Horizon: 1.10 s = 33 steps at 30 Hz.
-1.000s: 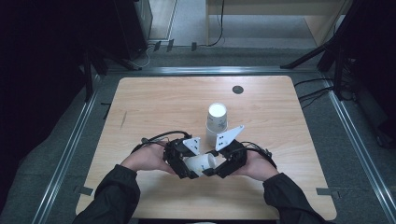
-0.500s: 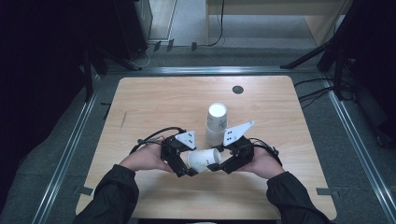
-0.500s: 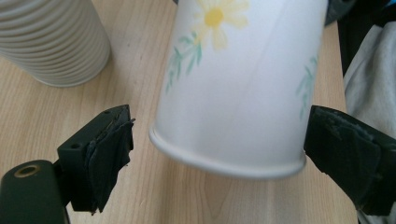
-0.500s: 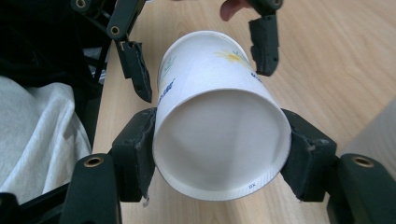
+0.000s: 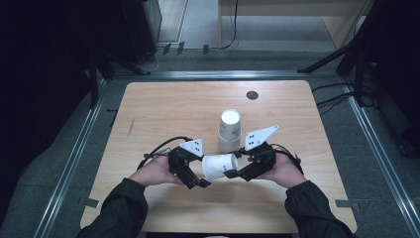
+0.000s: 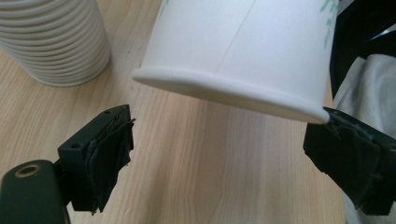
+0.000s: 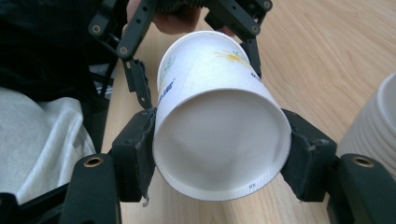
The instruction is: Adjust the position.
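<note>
While the right gripper clamps the sideways paper cup at centre frame, the left gripper gapes wide just beside its rim, holding nothing.

Near the middle of the table, an upturned stack of cups. Just before it, toward the near edge, a single paper cup on its side, off the tabletop, between left gripper and right gripper. Close to the far edge, right of centre, a round grommet.
</note>
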{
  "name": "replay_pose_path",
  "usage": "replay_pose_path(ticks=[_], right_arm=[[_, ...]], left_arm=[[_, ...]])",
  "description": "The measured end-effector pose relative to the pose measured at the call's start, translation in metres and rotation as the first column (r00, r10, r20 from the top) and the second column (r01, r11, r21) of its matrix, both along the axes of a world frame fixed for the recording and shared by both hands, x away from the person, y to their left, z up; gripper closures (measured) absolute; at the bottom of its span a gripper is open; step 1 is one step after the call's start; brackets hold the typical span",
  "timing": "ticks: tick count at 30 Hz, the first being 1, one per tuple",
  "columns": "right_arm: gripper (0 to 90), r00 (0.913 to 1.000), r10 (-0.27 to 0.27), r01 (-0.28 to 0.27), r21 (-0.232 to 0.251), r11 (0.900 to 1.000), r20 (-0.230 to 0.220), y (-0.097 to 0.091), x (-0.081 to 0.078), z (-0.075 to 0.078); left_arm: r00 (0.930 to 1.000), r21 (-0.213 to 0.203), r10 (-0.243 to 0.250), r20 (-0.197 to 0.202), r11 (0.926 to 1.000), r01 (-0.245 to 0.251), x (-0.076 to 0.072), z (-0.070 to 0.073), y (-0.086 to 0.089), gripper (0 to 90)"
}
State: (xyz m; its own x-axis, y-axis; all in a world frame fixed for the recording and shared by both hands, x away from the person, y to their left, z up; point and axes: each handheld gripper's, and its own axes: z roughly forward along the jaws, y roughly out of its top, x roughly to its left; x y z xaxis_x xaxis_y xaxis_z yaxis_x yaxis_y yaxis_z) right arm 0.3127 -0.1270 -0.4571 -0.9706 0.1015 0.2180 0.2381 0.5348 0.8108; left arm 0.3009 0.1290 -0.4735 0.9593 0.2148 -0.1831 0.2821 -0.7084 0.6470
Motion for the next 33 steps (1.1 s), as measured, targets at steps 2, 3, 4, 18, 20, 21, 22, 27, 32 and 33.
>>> replay_pose_path(ticks=[2, 3, 4, 18, 20, 21, 22, 27, 32, 33], right_arm=[[35.5, 0.9999, 0.010, -0.010, 0.012, 0.9999, -0.008, 0.002, 0.001, 0.000], [35.5, 0.9998, 0.013, -0.013, 0.013, 0.9998, -0.012, 0.003, 0.001, -0.001], [35.4, 0.9997, 0.018, -0.018, 0.014, 0.9997, -0.014, 0.005, 0.001, -0.001], [35.7, 0.9983, 0.044, -0.043, 0.023, 0.9988, -0.038, 0.015, 0.003, -0.003], [35.9, 0.9983, 0.044, -0.043, 0.022, 0.9988, -0.038, 0.015, 0.003, -0.004], [35.9, 0.9984, 0.043, -0.042, 0.023, 0.9989, -0.036, 0.014, 0.003, -0.004], [36.0, 0.9984, 0.041, -0.040, 0.023, 0.9989, -0.039, 0.014, 0.003, -0.003], [35.9, 0.9983, 0.042, -0.040, 0.027, 0.9988, -0.042, 0.014, 0.003, -0.003], [35.0, 0.9985, 0.040, -0.039, 0.031, 0.9987, -0.038, 0.014, 0.003, -0.004], [30.7, 0.9984, 0.041, -0.040, 0.034, 0.9986, -0.039, 0.014, 0.003, -0.004]], left_arm=[[1.0000, -0.022, 0.006, 0.000, 0.9997, -0.006, -0.002, 0.000, 0.000, 8.9], [1.0000, -0.035, 0.004, -0.001, 0.9994, -0.004, -0.002, 0.001, 0.001, 9.2], [0.9999, -0.061, 0.010, -0.007, 0.9981, -0.011, -0.003, 0.001, 0.001, 12.0], [0.9999, -0.087, 0.012, -0.011, 0.9961, -0.013, -0.003, 0.001, 0.007, 24.9], [0.9999, -0.088, 0.009, -0.009, 0.9961, -0.010, -0.002, 0.001, 0.007, 25.7], [0.9999, -0.091, 0.010, -0.007, 0.9958, -0.010, -0.002, 0.002, 0.007, 26.3], [0.9999, -0.093, 0.009, -0.009, 0.9957, -0.010, -0.002, 0.002, 0.008, 26.6], [0.9999, -0.091, 0.007, -0.008, 0.9959, -0.008, -0.002, 0.003, 0.008, 27.3], [0.9999, -0.091, 0.009, -0.006, 0.9958, -0.009, -0.002, 0.003, 0.008, 27.5], [0.9999, -0.094, 0.009, -0.005, 0.9955, -0.010, -0.002, 0.004, 0.009, 27.5]])
